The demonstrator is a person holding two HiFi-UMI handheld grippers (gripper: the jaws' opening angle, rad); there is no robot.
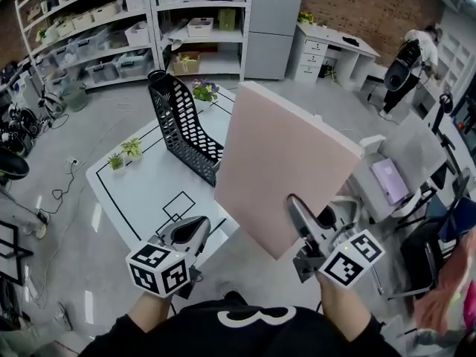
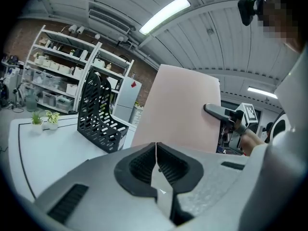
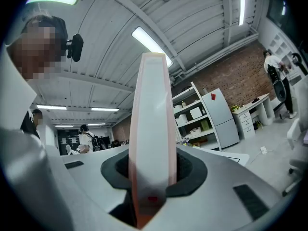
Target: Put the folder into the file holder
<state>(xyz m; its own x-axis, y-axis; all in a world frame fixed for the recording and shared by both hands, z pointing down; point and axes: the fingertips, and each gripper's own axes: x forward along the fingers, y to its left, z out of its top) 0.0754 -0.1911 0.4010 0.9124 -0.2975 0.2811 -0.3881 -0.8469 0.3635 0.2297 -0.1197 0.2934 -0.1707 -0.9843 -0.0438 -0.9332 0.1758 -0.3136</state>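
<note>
I have the right gripper [image 1: 303, 225] clamped on the lower edge of the pink folder [image 1: 286, 155], with its pads pressing both covers. The left gripper [image 1: 195, 230] hangs beside it, jaws closed together on nothing. The folder is in the air over the right side of the white table [image 1: 141, 181], to the right of the black mesh file holder [image 1: 182, 125] and not touching it. It looks like a stiff, thick board folder, light enough for one grip. It is smooth-faced, though, and held far from its middle, so I judge it could pivot between the pads. A hold low on the edge suits sliding it in. It stands on edge, its long axis rising up and away from the jaws, one broad face turned toward me and the left gripper.
</note>
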